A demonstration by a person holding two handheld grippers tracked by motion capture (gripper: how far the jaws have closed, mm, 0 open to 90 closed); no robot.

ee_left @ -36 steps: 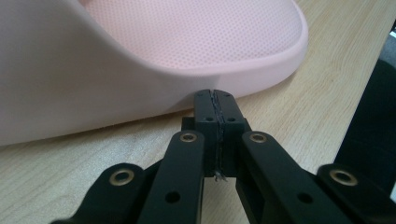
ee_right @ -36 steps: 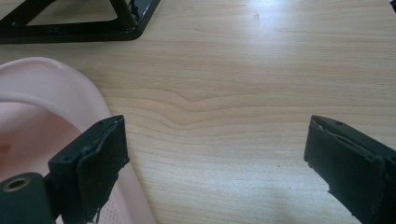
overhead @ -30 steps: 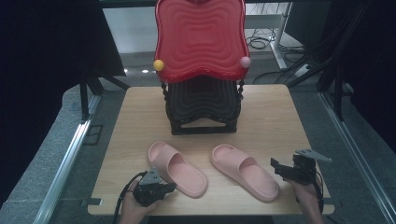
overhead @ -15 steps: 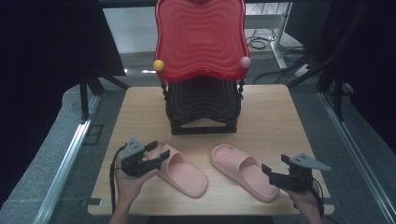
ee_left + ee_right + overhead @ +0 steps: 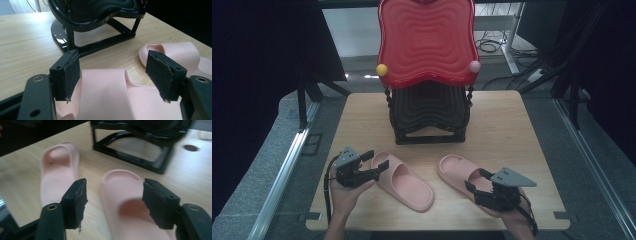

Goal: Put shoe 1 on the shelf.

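Observation:
Two pink slippers lie side by side on the wooden table [image 5: 512, 125]. My left gripper [image 5: 378, 160] is at the left slipper [image 5: 404, 180], and its jaws have just been opening. In the left gripper view they stand wide around the slipper's strap [image 5: 102, 95], left gripper [image 5: 112, 72] open, the right pad clear of it. My right gripper [image 5: 475, 179] hangs over the heel end of the right slipper [image 5: 459, 170]. Its jaws have just been closing. In the right gripper view the slipper [image 5: 120, 202] lies between them, right gripper [image 5: 115, 195] open and not pressing.
A black rack [image 5: 429, 112] with a red wavy panel [image 5: 427, 45] stands at the table's far middle, with a yellow ball [image 5: 382, 69] and a pink ball [image 5: 474, 66] at its sides. Metal rails run along both sides of the table.
My left gripper rose from the front edge to the left slipper's strap and opened. My right gripper moved left from the table's right side over the right slipper, its jaws narrower.

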